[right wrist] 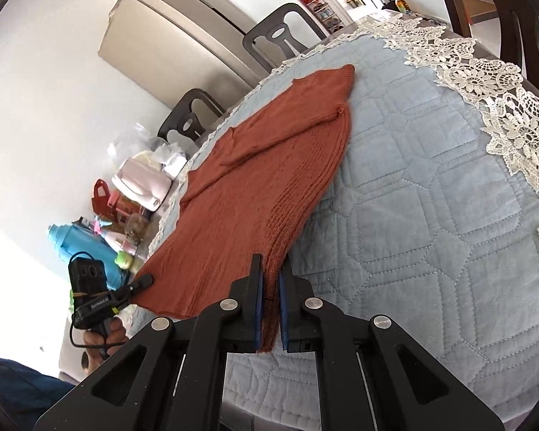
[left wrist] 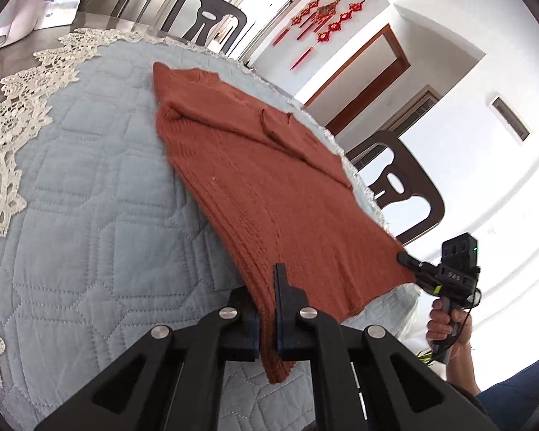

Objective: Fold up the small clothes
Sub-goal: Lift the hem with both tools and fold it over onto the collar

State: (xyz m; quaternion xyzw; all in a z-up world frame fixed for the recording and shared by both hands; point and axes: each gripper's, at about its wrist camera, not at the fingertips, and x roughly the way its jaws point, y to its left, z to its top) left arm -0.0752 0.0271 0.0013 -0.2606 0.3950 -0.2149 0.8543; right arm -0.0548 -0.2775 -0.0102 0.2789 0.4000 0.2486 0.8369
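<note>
A rust-orange knitted sweater (left wrist: pixel 269 179) lies spread on a light blue quilted cloth (left wrist: pixel 90 215), its hem lifted toward me and a sleeve folded across its body. My left gripper (left wrist: pixel 267 309) is shut on one hem corner. My right gripper (right wrist: pixel 271 309) is shut on the other hem corner of the sweater (right wrist: pixel 255 186). In the left wrist view the right gripper (left wrist: pixel 408 260) shows at the sweater's far corner. In the right wrist view the left gripper (right wrist: pixel 140 283) shows at the opposite corner. The hem hangs stretched between them.
The quilt (right wrist: pixel 431 197) has a white lace border (left wrist: pixel 14 115) over a dark table. Dark chairs (left wrist: pixel 402 186) stand around the table. A white box (left wrist: pixel 54 10) sits at the far table end. Bottles and bags (right wrist: pixel 125 208) clutter a side surface. A fridge (right wrist: pixel 183 21) stands behind.
</note>
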